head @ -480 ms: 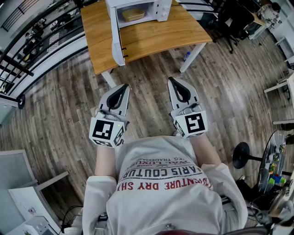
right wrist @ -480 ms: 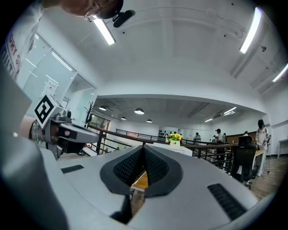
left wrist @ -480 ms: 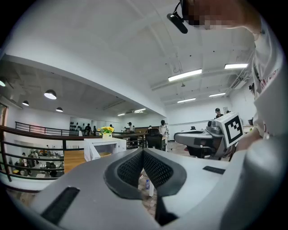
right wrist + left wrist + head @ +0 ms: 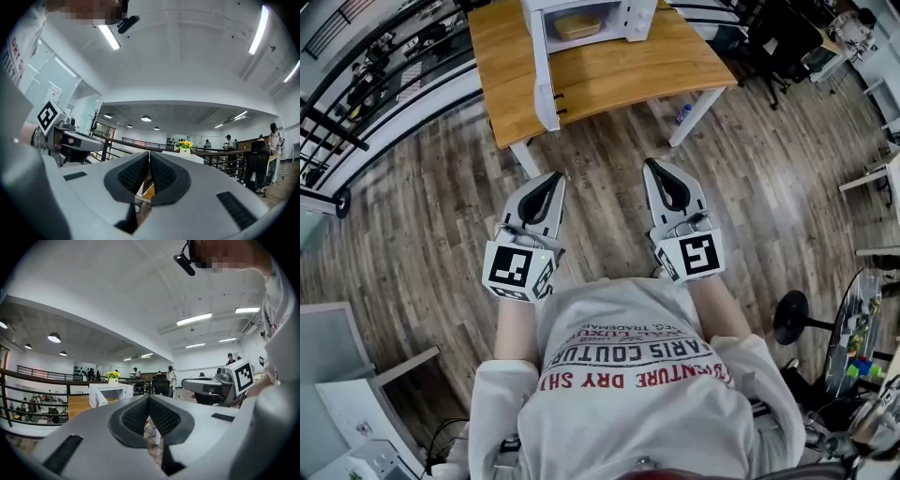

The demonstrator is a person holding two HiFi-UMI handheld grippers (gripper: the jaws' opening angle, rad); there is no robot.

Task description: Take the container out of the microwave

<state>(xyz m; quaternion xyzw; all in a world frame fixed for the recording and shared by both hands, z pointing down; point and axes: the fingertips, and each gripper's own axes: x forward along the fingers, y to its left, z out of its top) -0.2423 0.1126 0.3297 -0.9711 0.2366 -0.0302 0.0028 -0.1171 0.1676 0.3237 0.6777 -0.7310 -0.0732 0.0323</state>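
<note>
A white microwave (image 4: 623,17) stands on a wooden table (image 4: 609,70) at the top of the head view, with its door (image 4: 546,86) swung open toward me. Inside it lies a tan container (image 4: 578,25). Both grippers are held level in front of the person's chest, well short of the table and above the floor. My left gripper (image 4: 555,176) is shut with nothing between its pads. My right gripper (image 4: 650,163) is shut and empty too. The left gripper view shows the microwave (image 4: 110,392) far beyond my left gripper (image 4: 148,397). The right gripper view shows only shut jaws of my right gripper (image 4: 149,153).
Wood floor lies between me and the table. A black railing (image 4: 366,103) runs along the left. Office chairs (image 4: 778,37) stand at the far right, a round stool base (image 4: 792,317) at my right. Yellow flowers (image 4: 183,145) stand behind the microwave. People stand far off.
The table and microwave sit slightly higher in the head view. Both grippers keep their place and stay shut.
</note>
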